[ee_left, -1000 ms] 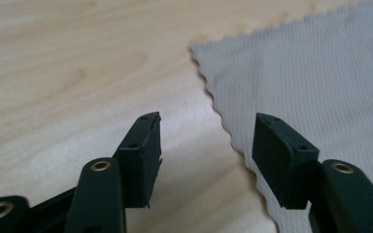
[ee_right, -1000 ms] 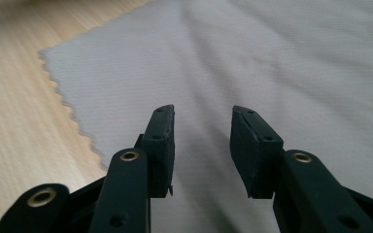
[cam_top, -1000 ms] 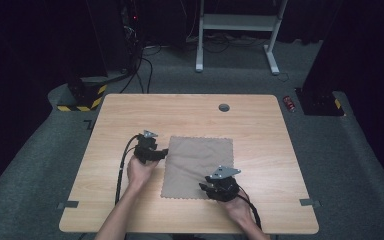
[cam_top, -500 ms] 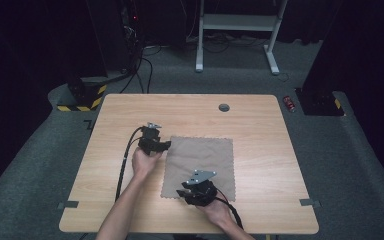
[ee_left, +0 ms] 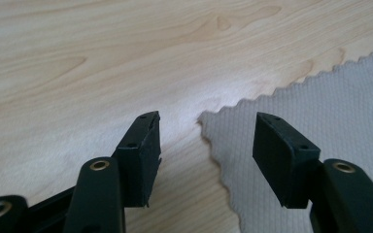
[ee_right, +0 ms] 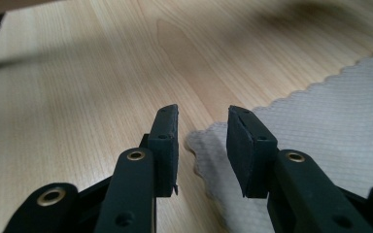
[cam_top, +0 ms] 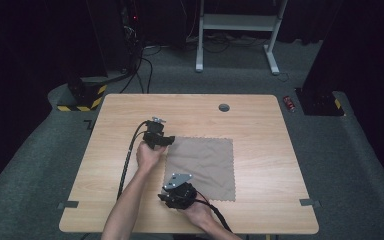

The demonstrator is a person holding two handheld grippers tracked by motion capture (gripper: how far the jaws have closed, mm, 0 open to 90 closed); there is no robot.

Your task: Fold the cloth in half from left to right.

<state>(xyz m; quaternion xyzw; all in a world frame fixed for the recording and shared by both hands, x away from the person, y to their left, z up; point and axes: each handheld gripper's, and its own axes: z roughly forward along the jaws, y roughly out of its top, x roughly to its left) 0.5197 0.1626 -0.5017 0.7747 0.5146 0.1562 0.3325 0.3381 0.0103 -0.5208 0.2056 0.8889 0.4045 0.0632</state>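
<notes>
On the light wooden table (cam_top: 260,150) lies a flat, square, grey-brown cloth with scalloped edges (cam_top: 202,167), a little near of the table's middle. At the cloth's far left corner are the left tongs (cam_top: 169,141), black and held in the person's left hand (cam_top: 149,155), with a black cable (cam_top: 126,165) trailing toward the near edge. In the left gripper view (ee_left: 206,138) the jaws stand spread, one over bare wood and one over the weave, with the cloth's corner (ee_left: 209,121) between them; the pads do not press on it. To the right and nearer, at the cloth's near left corner, are the right tongs (cam_top: 166,199), carrying a grey three-cornered plate (cam_top: 176,180). In the right gripper view (ee_right: 202,141) their jaws have just been closing and stand narrowly apart, astride the cloth's corner (ee_right: 199,138), not yet clamped on it. A small round dark grommet (cam_top: 224,107) sits in the table's far part, well apart from the cloth.
</notes>
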